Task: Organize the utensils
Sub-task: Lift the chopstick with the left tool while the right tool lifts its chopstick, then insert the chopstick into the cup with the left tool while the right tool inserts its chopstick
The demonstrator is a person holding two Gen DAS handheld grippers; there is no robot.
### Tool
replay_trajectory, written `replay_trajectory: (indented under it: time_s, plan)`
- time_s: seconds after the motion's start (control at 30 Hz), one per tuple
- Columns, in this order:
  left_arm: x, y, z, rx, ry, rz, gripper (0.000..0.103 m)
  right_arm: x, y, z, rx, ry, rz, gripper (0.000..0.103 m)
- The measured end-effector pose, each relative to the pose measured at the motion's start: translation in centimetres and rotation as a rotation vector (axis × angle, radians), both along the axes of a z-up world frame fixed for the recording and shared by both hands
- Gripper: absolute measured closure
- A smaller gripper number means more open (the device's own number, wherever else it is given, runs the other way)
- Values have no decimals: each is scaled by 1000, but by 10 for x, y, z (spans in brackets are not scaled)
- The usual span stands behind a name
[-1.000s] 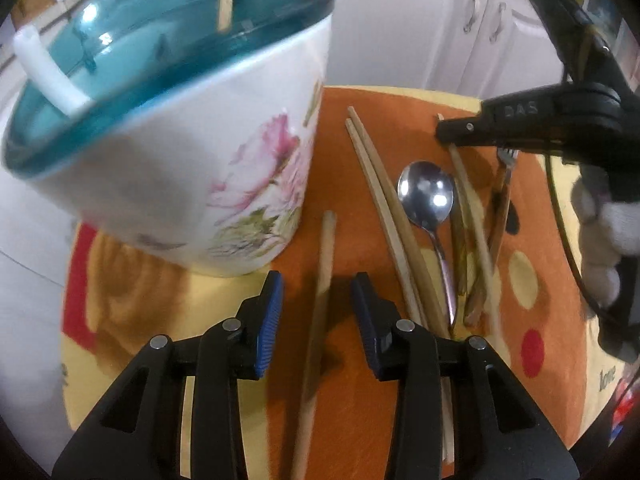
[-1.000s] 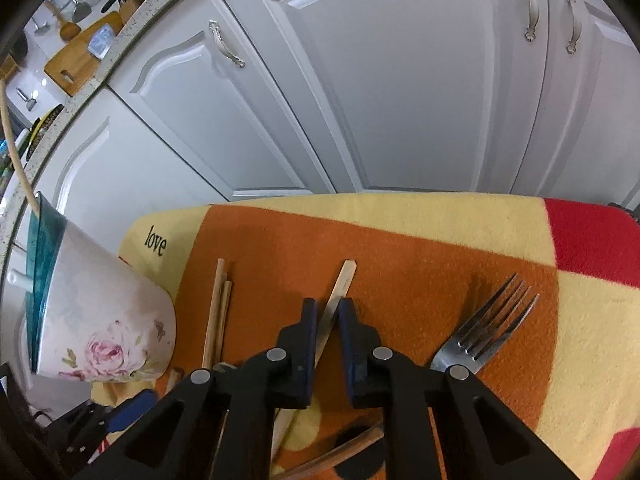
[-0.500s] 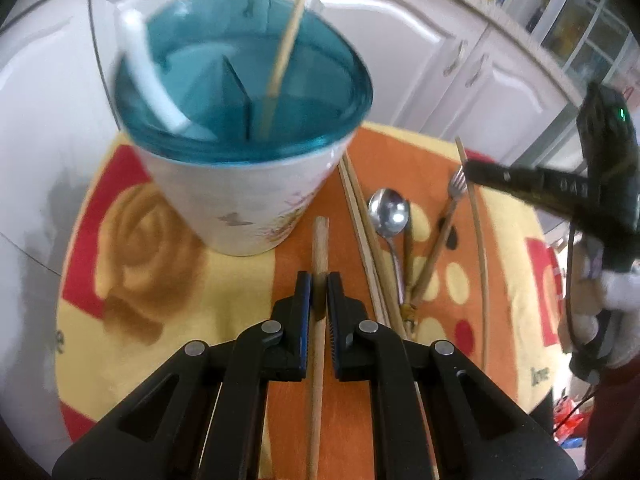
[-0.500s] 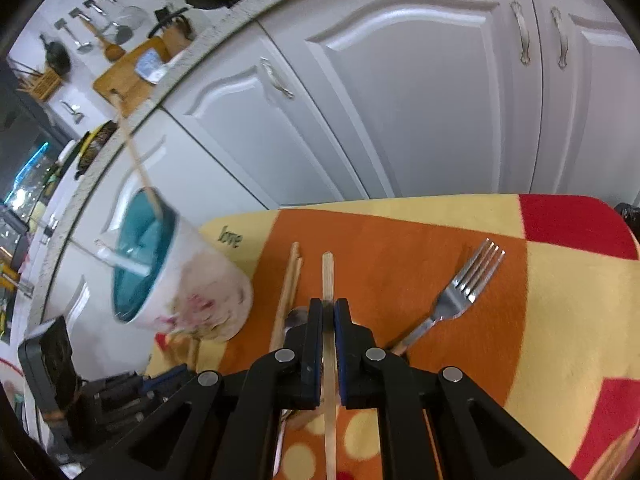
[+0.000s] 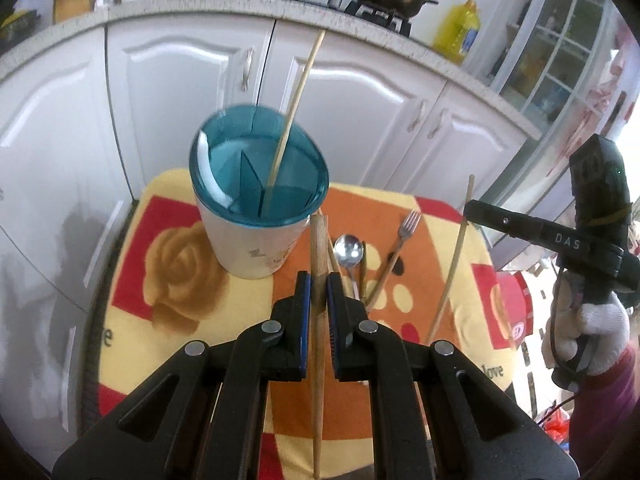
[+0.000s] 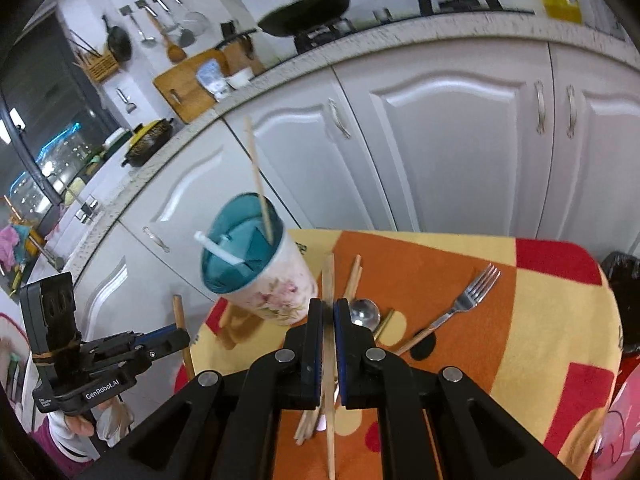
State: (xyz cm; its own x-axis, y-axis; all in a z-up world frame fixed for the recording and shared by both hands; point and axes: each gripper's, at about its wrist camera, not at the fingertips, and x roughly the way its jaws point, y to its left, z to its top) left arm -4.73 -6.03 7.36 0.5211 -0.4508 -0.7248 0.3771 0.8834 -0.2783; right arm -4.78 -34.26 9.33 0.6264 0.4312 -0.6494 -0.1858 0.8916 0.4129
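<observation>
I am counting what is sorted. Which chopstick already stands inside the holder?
The thin pale chopstick leaning in the teal-lined holder; the others are gripped or lie on the cloth.

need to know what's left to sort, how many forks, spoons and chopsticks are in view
forks: 1
spoons: 1
chopsticks: 5 (1 in left gripper, 1 in right gripper, 1 in holder, 2 on cloth)
total: 7
brown piece by spoon unclear, not counted

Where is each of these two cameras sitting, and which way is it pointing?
Left wrist: sits on the left gripper, looking along its fingers shut on a chopstick toward the utensil cup; the right gripper and gloved hand show.
Right wrist: sits on the right gripper, shut on another chopstick; the left gripper shows.
Both share the cup, fork, spoon and cloth.
</observation>
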Motion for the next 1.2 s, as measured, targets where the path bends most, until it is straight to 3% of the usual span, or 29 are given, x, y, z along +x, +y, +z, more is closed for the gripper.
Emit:
replay_trajectory:
  time_s: [0.6, 1.2]
  plan:
    - [-19, 23, 63, -49, -131, 14, 97, -13, 33, 83, -39, -182, 47, 98]
    - [29, 53, 160, -84, -340, 114, 97, 41, 55, 150, -57, -295, 22, 98]
